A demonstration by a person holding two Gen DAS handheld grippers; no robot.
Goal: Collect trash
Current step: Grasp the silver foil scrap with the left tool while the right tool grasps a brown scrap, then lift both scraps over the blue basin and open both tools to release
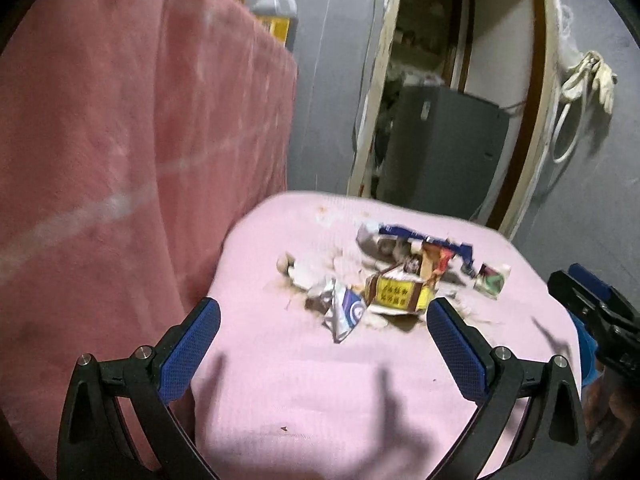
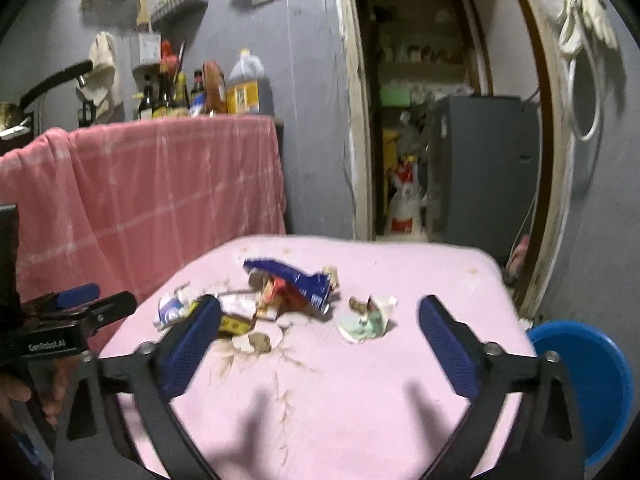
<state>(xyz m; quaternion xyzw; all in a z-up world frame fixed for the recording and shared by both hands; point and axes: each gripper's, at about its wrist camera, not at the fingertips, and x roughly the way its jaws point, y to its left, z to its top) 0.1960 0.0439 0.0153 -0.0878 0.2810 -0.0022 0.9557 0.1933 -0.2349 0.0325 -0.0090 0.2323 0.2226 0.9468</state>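
A pile of trash lies on a pink-covered table [image 1: 304, 392] [image 2: 344, 412]: a yellow carton [image 1: 400, 294], a blue torn wrapper [image 1: 428, 240] [image 2: 292, 276], a silver-blue wrapper [image 1: 344, 312] [image 2: 172, 310], and a crumpled green-white packet [image 1: 492, 278] [image 2: 366, 318]. My left gripper [image 1: 324, 320] is open and empty, held just short of the pile. My right gripper [image 2: 320, 320] is open and empty, its jaws standing either side of the green-white packet and the pile. The right gripper's body also shows at the right edge of the left wrist view [image 1: 592, 312].
A blue bin [image 2: 588, 384] stands low at the table's right. A counter draped in pink cloth [image 1: 120, 160] [image 2: 160, 184] stands at the left, with bottles [image 2: 244, 84] on it. A doorway with a grey cabinet [image 2: 484, 168] is behind.
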